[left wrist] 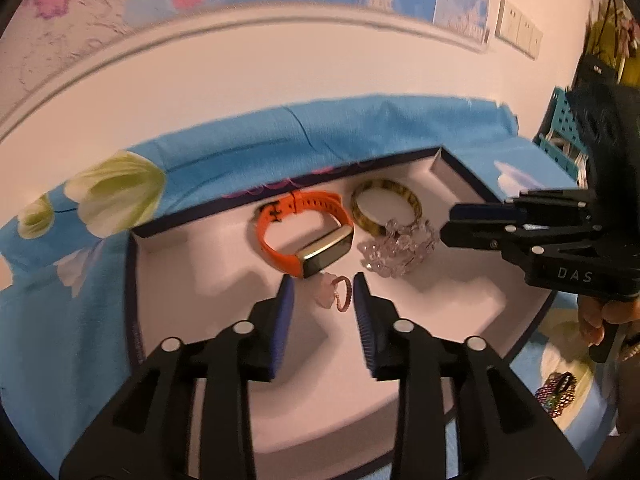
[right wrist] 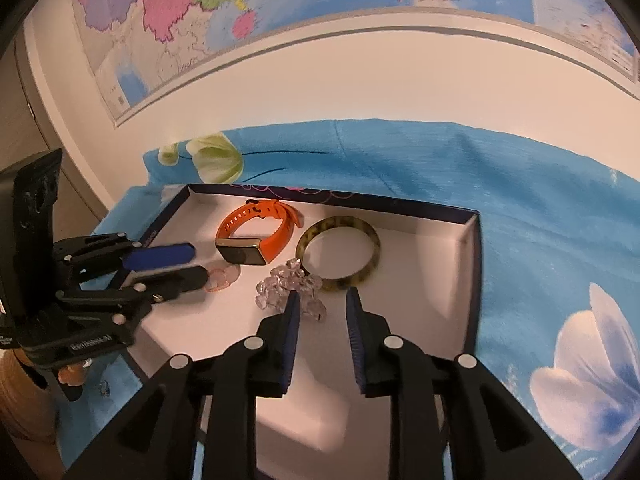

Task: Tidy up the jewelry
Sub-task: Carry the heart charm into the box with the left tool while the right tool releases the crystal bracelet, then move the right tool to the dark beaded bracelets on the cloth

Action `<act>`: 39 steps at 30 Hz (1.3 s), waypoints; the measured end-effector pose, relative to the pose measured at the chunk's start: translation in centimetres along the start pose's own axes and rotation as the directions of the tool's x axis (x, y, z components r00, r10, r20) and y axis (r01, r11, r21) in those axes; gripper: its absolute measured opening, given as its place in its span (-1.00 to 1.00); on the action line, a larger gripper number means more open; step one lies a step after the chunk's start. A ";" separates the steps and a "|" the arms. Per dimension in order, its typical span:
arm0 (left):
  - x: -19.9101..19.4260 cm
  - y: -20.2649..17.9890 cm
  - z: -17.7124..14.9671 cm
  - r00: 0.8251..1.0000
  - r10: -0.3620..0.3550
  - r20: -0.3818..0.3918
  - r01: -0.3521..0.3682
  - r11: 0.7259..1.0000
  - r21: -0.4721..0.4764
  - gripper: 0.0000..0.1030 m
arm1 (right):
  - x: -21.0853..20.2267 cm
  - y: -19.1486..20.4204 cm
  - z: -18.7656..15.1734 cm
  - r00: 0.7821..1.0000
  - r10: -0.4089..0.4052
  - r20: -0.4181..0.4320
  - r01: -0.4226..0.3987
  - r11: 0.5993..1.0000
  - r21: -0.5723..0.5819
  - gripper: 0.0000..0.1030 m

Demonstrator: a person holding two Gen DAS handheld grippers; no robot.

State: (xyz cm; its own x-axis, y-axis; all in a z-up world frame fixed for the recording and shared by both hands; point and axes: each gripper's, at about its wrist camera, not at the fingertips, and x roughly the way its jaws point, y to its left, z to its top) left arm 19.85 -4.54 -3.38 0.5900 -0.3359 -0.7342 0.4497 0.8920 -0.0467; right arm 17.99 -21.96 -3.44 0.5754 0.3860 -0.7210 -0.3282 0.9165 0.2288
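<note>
A shallow white box (left wrist: 192, 280) (right wrist: 440, 320) with a dark rim lies on a blue flowered cloth. In it lie an orange smart band (left wrist: 304, 228) (right wrist: 256, 236), a tortoiseshell bangle (left wrist: 386, 210) (right wrist: 340, 256), a clear crystal bead bracelet (left wrist: 396, 248) (right wrist: 288, 288) and a small pink ring-like piece (left wrist: 336, 292) (right wrist: 220, 278). My left gripper (left wrist: 322, 284) (right wrist: 196, 264) is open, its fingers either side of the pink piece just above the box floor. My right gripper (right wrist: 322, 300) (left wrist: 446, 224) is open and empty, hovering beside the crystal bracelet.
A dark multicoloured hair tie bundle (left wrist: 556, 392) lies on the cloth outside the box at the right. A teal crate (left wrist: 568, 128) stands at the far right. A map (right wrist: 280, 8) hangs on the wall behind the table.
</note>
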 end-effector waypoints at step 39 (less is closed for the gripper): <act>-12.1 -2.4 -10.5 0.979 -0.088 0.185 0.107 0.990 -0.095 0.11 | -8.3 4.9 -14.1 0.996 -0.031 -0.081 0.011 0.972 -0.233 -0.48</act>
State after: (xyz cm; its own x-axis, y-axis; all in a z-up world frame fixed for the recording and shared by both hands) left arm 4.57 0.60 -1.51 0.6620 -0.4632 -0.5892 0.4443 0.8757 -0.1892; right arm 1.01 -22.14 -5.54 0.5226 0.3474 -0.7786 -0.4872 0.8711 0.0617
